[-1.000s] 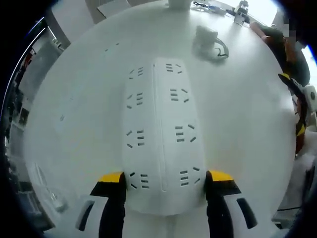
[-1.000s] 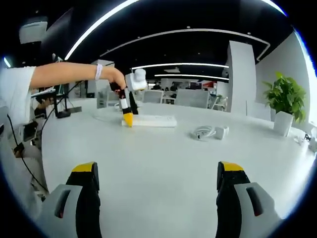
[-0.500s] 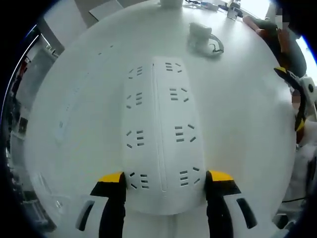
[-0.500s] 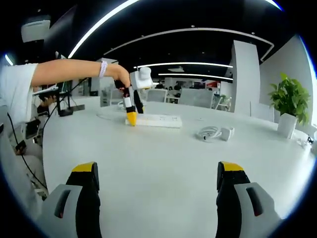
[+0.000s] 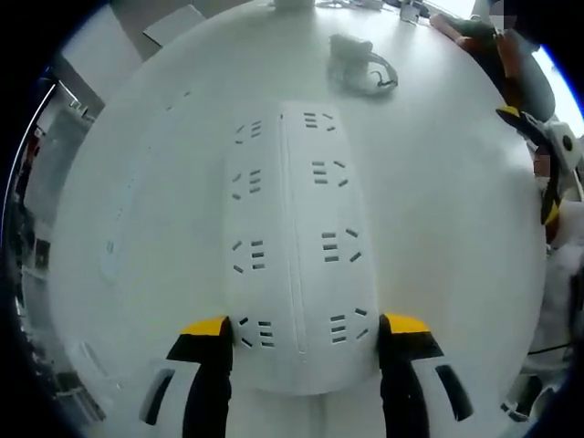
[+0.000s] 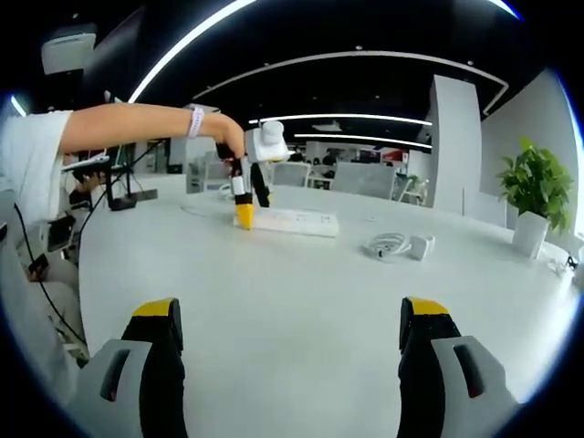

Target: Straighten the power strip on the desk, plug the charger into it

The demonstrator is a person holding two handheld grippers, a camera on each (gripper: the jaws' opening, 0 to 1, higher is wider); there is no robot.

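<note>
The left gripper (image 5: pixel 303 330) is clamped across the near end of the white power strip (image 5: pixel 294 242), one yellow-tipped jaw against each long side. The strip lies flat on the white desk (image 5: pixel 155 182) and runs straight away from the camera, its two rows of sockets facing up. Beyond its far end lies the white charger (image 5: pixel 349 50) with its coiled cable, well apart from the strip.

The right gripper view gives the side-on picture: the left gripper (image 6: pixel 245 196) stands tips-down on the strip's (image 6: pixel 290 222) left end, held by a person's hand (image 6: pixel 228 141), and the charger (image 6: pixel 422 246) rests to the strip's right (cable coil beside it). A potted plant (image 6: pixel 532 192) stands at the far right. The right gripper (image 6: pixel 294 339) hangs above bare desk, jaws spread wide with nothing between them.

Compared with a second ago, the charger sits higher and further left in the left gripper view, while the strip keeps the same place between the jaws.
</note>
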